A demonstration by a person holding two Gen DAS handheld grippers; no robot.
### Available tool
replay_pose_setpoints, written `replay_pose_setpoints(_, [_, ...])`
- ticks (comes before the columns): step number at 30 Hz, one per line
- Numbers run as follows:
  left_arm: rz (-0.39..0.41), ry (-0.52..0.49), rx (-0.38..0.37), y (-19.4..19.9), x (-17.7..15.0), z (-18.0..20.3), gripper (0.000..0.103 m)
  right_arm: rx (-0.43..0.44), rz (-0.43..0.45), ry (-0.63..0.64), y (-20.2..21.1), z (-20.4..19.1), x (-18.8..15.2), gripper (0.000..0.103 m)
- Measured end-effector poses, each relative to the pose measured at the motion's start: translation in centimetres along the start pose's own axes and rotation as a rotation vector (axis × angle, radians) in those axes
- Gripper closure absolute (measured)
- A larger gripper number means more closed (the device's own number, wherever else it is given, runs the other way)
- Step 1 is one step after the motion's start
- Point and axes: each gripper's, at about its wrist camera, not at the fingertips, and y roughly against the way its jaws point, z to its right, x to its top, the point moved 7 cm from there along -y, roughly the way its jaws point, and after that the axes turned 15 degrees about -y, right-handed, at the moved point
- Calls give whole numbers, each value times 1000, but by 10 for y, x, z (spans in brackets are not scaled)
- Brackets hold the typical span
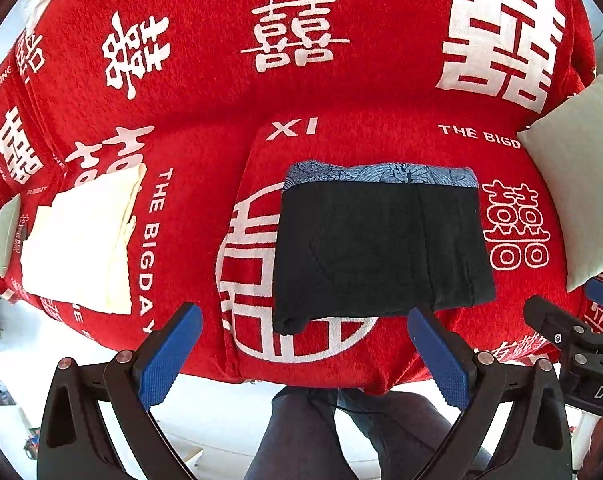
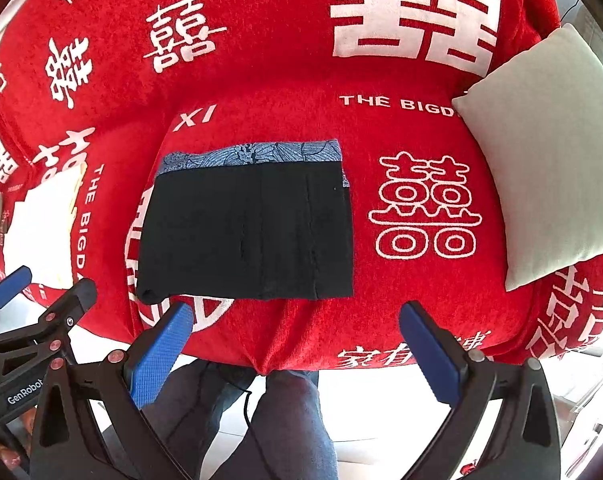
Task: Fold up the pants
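Black pants (image 1: pixel 381 248) (image 2: pixel 249 232) lie folded into a flat rectangle on the red sofa seat (image 1: pixel 205 184) (image 2: pixel 381 312). A blue patterned garment (image 1: pixel 381 172) (image 2: pixel 253 152) peeks out from under their far edge. My left gripper (image 1: pixel 305 344) hangs open just before the sofa's front edge, near the pants' front edge, holding nothing. My right gripper (image 2: pixel 297 344) is open too, in front of the pants and empty. Each gripper shows at the side of the other's view: the right gripper (image 1: pixel 573 328) at the right edge, the left gripper (image 2: pixel 41 292) at the left edge.
A folded cream garment (image 1: pixel 81 240) (image 2: pixel 41 224) lies on the seat to the left. A pale cushion (image 1: pixel 581 184) (image 2: pixel 549 152) leans at the right end. A person's legs in dark trousers (image 1: pixel 341 432) (image 2: pixel 269 420) stand below the sofa edge.
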Motion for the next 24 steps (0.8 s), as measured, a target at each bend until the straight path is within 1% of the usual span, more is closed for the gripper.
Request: replay_pose_setpoints(24, [-5,2,-10,-1,-4,1,0,-8,1,15,2,-2,-4,0])
